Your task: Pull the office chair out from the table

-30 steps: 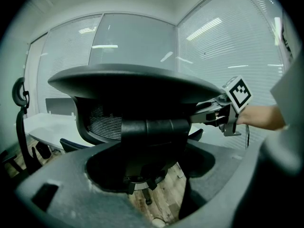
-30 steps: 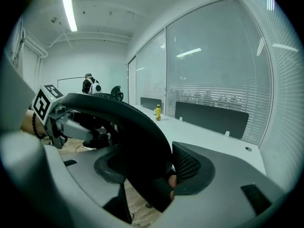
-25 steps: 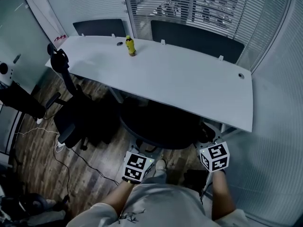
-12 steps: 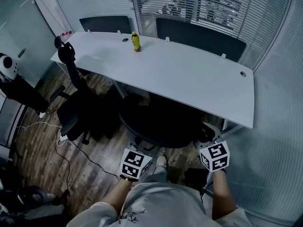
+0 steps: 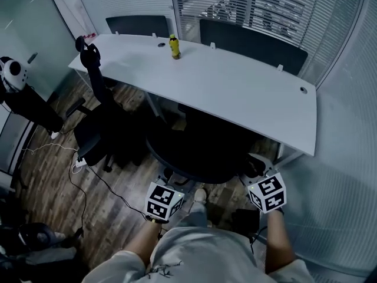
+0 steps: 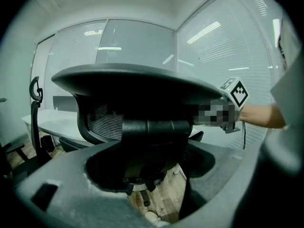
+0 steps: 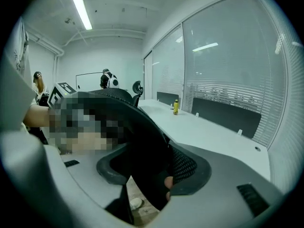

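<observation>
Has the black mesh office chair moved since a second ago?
Yes. The black mesh office chair has slid out toward the person: more of it shows past the near edge of the white table.

Office meeting room: long white table (image 5: 235,93), black office chair (image 5: 197,155), slatted window blinds (image 5: 274,7).

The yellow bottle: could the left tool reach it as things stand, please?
Probably not: the left tool is around the office chair's backrest, and chair plus table lie between it and the bottle.
</observation>
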### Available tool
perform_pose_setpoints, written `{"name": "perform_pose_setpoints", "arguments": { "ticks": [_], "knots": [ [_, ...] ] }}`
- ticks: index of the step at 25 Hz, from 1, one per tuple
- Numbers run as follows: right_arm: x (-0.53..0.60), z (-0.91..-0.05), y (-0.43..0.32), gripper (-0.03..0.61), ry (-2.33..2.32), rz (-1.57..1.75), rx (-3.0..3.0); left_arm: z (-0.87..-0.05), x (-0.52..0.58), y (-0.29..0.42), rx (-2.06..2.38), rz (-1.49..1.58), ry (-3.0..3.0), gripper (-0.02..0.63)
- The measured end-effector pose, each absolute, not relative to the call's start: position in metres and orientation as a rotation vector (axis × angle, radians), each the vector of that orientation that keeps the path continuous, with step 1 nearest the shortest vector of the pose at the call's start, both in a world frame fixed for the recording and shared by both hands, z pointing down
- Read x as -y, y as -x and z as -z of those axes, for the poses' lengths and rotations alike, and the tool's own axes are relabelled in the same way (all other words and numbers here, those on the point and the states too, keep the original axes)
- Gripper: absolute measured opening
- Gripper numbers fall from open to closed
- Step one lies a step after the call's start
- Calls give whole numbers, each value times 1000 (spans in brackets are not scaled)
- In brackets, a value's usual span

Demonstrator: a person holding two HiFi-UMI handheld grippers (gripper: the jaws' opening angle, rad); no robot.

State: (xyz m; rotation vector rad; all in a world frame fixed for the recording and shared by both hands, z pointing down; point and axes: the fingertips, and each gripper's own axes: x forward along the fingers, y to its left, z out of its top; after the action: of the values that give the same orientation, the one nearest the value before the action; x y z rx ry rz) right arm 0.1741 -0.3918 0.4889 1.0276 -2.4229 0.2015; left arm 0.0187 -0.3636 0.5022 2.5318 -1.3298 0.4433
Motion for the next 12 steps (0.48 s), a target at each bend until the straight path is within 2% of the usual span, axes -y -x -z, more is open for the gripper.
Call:
{"name": "perform_pose_setpoints", "arguments": {
  "ticks": [12],
  "knots": [
    [345,-485,-157,190,-956,-176,2445,-499,319,0,1383,-435,-2496,324]
  ]
}}
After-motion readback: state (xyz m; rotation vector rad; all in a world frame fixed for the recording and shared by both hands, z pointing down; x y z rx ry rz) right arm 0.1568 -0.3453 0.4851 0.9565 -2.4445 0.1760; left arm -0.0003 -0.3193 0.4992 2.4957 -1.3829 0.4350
